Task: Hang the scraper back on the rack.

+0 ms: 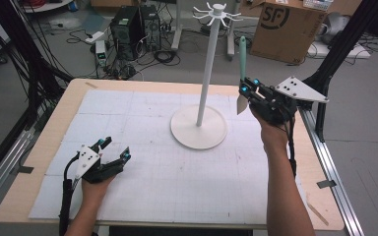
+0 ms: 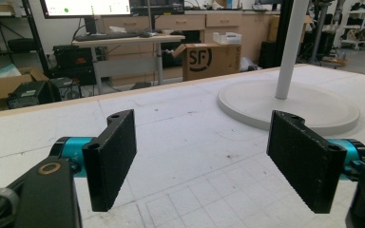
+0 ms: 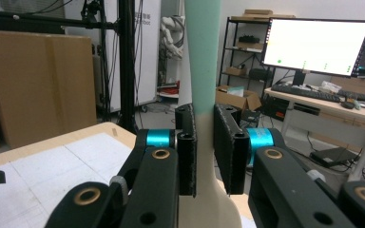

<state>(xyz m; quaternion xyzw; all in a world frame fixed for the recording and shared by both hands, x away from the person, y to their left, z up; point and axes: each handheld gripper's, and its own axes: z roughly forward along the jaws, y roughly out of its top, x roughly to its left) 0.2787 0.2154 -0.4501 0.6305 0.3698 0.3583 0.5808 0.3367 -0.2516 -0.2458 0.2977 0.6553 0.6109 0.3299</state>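
Mint-green handle, cream-white blade end: that's the spatula (image 1: 242, 61), held upright in the right claw (image 1: 246, 89). Handle points up, the wider cream end hangs below the jaws. In the right gripper view the spatula (image 3: 203, 61) runs straight up between the two black pads, both pressing on it just where green turns to cream. So right claw is closed on the spatula, up off the bench, to the right of the stand's pole and near it, not touching.

Left to right in the high view:
- Left claw (image 1: 114, 149) sits low over the white gridded mat (image 1: 128, 118) at the near left, jaws spread wide, nothing between them. The left gripper view confirms: left claw (image 2: 204, 161) open, bare mat between the pads.
- White stand (image 1: 204, 88) mid-bench: round flat base, thin pole, ring of small hook arms at the top. No items hanging on the hooks that I can see. Base also shows in the left gripper view, stand (image 2: 285, 102), beyond the open jaws.
- Right claw with spatula, over the right side of the bench (image 1: 74, 93).

Containers: brown cardboard box (image 1: 285, 29) on the floor behind the bench, flaps partly open, contents can't be made out.
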